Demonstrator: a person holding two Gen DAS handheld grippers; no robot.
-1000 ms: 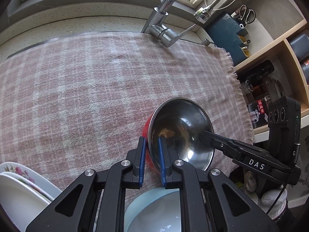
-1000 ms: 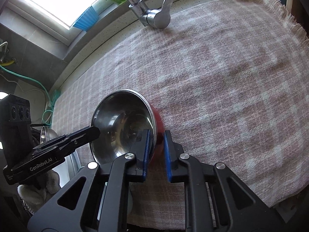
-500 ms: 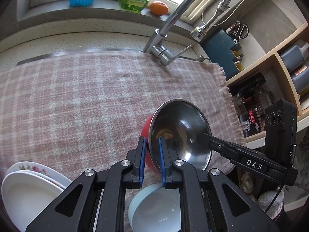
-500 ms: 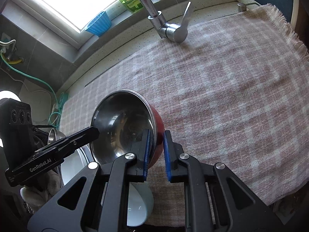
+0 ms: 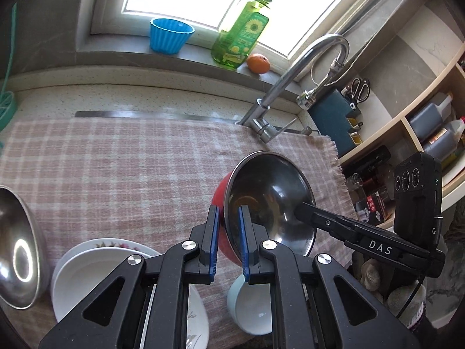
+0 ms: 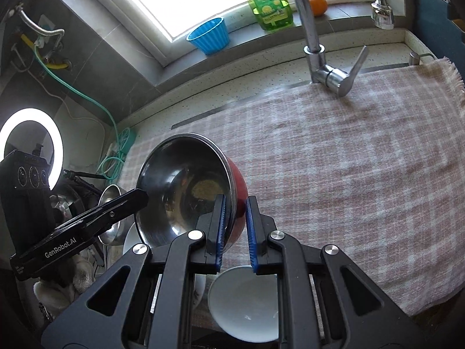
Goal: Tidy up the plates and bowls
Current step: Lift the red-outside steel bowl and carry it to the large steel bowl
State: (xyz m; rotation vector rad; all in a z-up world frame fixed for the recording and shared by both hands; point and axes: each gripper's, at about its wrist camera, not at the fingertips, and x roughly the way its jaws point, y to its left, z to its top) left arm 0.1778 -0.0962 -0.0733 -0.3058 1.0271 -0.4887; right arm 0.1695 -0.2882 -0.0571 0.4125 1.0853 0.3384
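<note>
Left wrist view shows both hand-held grippers, left (image 5: 227,237) and right (image 6: 234,232), pinching the red-and-steel bowl's (image 5: 270,200) opposite rims mid-carry above the checked cloth (image 5: 116,168); next, probably nesting it into the white bowl (image 5: 254,311) at 6 o'clock.

Steel bowl (image 5: 16,250): cut off by my left view's edge. Plates (image 5: 122,273): near halves hidden behind my left gripper (image 5: 228,241). Pale bowl (image 6: 241,305): partly covered by my right gripper (image 6: 235,235). Shelf bottle (image 5: 441,142) labels: unreadable.
</note>
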